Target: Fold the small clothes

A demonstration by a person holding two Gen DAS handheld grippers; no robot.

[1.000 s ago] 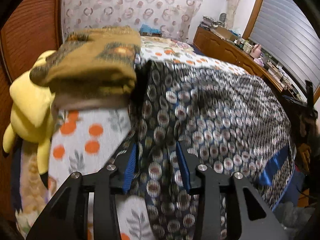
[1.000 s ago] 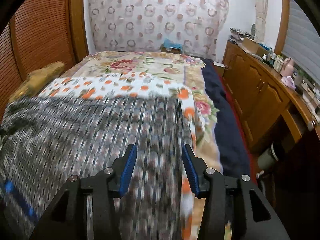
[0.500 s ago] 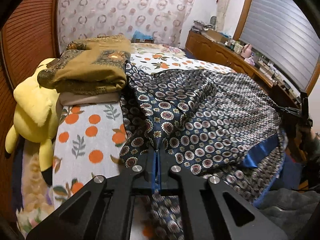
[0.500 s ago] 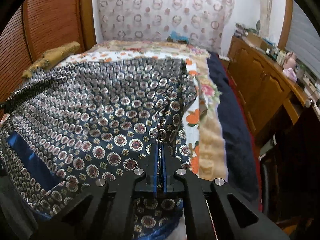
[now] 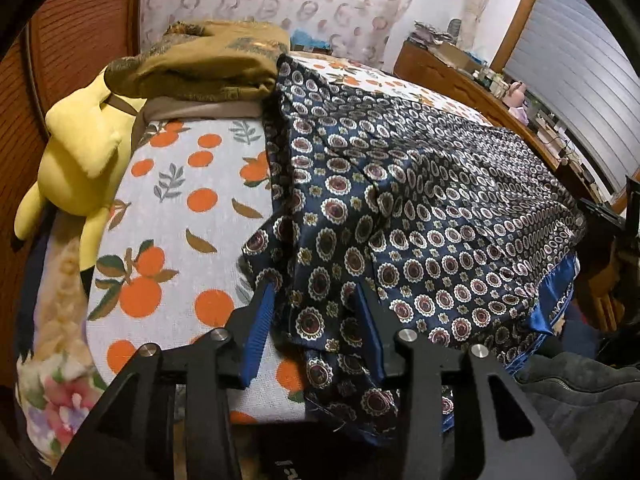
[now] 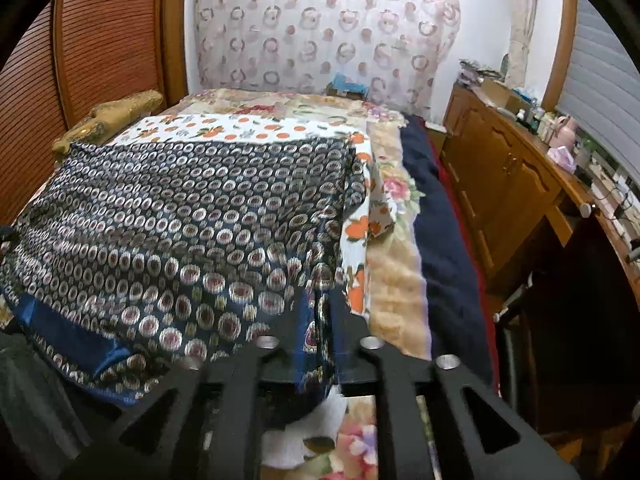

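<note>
The navy patterned garment (image 5: 420,216) is lying spread over the orange-print sheet (image 5: 192,200) on the bed, beside a pile of folded brown clothes (image 5: 208,64); the left gripper (image 5: 316,312) is standing released, its jaws just opening, the garment's near corner lying loose between them. The right gripper (image 6: 320,320) is likewise just opening at the garment's other near corner, cloth sitting between its parted jaws.

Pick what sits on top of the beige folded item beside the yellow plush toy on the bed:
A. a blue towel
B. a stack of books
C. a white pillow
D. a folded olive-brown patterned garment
D: the folded olive-brown patterned garment rests on the beige folded item, next to the yellow plush toy.
</note>
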